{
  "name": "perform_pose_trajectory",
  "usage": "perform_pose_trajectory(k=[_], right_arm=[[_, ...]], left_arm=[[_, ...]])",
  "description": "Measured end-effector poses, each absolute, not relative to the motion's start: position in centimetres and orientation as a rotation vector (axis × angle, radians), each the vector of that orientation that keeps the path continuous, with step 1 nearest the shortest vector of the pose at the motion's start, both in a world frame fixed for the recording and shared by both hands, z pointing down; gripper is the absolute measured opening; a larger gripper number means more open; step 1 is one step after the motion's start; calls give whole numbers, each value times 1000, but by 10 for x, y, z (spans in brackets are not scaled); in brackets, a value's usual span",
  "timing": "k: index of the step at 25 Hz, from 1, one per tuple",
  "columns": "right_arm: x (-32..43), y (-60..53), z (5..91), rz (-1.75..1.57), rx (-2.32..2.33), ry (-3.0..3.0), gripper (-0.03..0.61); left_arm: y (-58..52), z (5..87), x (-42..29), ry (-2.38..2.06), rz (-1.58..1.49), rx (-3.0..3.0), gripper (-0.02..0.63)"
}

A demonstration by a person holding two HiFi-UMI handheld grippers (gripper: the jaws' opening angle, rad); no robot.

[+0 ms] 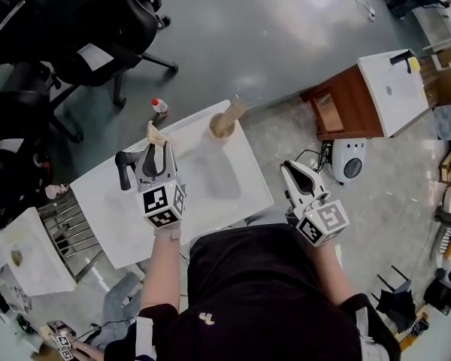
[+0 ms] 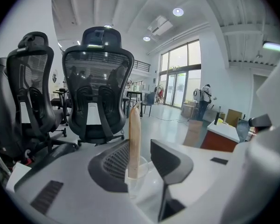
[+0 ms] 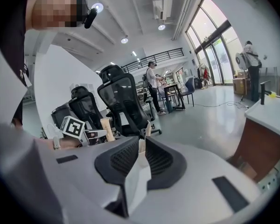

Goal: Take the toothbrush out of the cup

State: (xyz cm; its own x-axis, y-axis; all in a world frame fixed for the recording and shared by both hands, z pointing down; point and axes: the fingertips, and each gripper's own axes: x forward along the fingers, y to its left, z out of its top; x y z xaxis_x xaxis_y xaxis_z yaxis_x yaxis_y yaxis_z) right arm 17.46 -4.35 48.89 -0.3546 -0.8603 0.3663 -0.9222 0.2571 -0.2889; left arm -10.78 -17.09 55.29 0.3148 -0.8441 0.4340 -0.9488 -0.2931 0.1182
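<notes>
A white table point(image 1: 210, 194) carries a tan cup point(image 1: 219, 126) near its far edge, and a tan toothbrush point(image 1: 234, 111) leans out of it. My left gripper point(image 1: 156, 149) is over the table's left part with a second tan toothbrush point(image 1: 156, 135) at its tips. In the left gripper view that toothbrush point(image 2: 134, 143) stands upright in what looks like a clear cup point(image 2: 142, 183) between the jaws, and my left gripper point(image 2: 140, 155) is open with a gap on the right side. My right gripper point(image 1: 291, 170) hangs off the table's right edge; in its own view my right gripper point(image 3: 141, 146) is shut and holds nothing.
A small bottle with a red cap point(image 1: 159, 106) stands on the floor behind the table. Black office chairs point(image 1: 98, 28) crowd the far left. A wooden cabinet point(image 1: 346, 104) and a white appliance point(image 1: 349, 160) sit to the right. A wire rack point(image 1: 75, 232) is left of the table.
</notes>
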Motion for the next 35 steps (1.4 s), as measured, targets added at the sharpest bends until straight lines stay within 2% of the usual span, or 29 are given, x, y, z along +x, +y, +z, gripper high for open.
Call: perform_pose_trajectory(k=[13, 17, 19, 35], right_arm=[[189, -47, 489, 699, 1729, -2352, 60], [187, -49, 490, 703, 1717, -2364, 60], [187, -49, 491, 709, 1714, -2373, 60], [185, -67, 477, 679, 1624, -2499, 60]], left_arm=[[-188, 566, -116, -1668, 444, 2187, 129], [-188, 566, -116, -1674, 462, 2193, 52], [-187, 566, -114, -1667, 464, 2194, 44], [-178, 505, -109, -1733, 401, 2250, 34]])
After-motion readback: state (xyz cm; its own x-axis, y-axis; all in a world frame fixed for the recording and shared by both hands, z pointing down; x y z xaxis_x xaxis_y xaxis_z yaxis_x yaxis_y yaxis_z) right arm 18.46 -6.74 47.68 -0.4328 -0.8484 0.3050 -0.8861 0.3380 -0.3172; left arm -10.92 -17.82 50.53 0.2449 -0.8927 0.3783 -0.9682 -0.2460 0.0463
